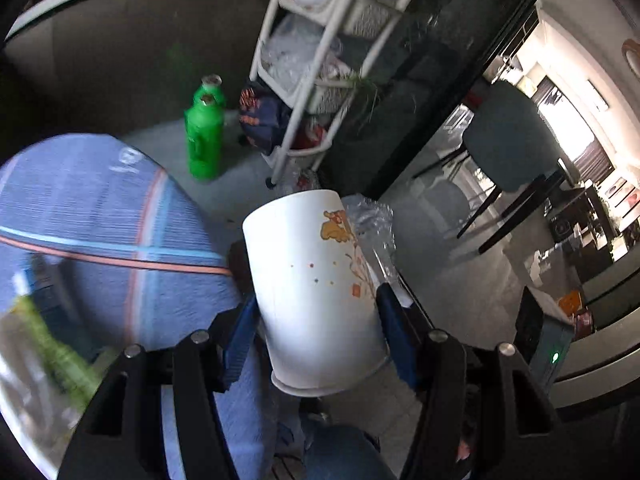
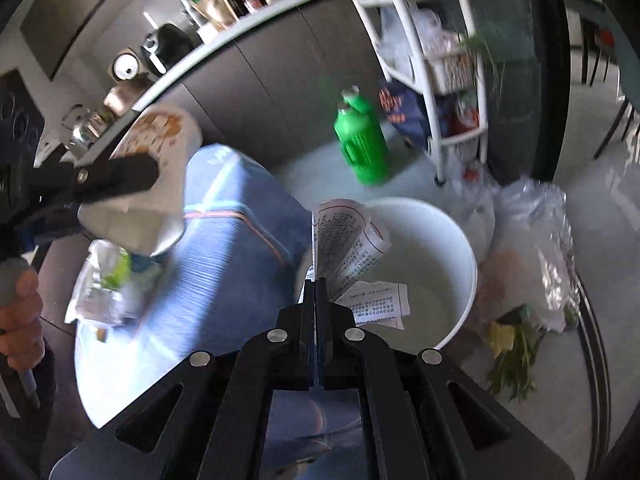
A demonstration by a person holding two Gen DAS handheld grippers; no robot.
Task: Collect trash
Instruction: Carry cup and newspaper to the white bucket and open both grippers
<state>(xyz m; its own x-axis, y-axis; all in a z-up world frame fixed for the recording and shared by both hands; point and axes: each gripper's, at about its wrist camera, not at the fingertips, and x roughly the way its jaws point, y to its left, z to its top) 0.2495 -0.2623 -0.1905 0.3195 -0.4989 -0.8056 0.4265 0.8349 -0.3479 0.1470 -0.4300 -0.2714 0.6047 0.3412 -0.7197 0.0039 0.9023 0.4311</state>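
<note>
My left gripper [image 1: 316,308] is shut on a white paper cup [image 1: 316,296] with an orange cartoon print, held upside down in the air. It also shows in the right wrist view [image 2: 160,184], above a table with a blue striped cloth [image 2: 224,264]. My right gripper [image 2: 316,280] is shut on a folded printed paper slip [image 2: 348,240], held over a white bucket [image 2: 460,256] on the floor. A second printed slip [image 2: 380,304] shows just below it.
Two green bottles [image 2: 360,140] stand on the floor by a white wire rack [image 2: 448,92]. A clear plastic bag [image 2: 532,256] and wilted greens [image 2: 516,352] lie right of the bucket. Wrappers [image 2: 108,284] lie on the table. A chair [image 1: 516,152] stands at right.
</note>
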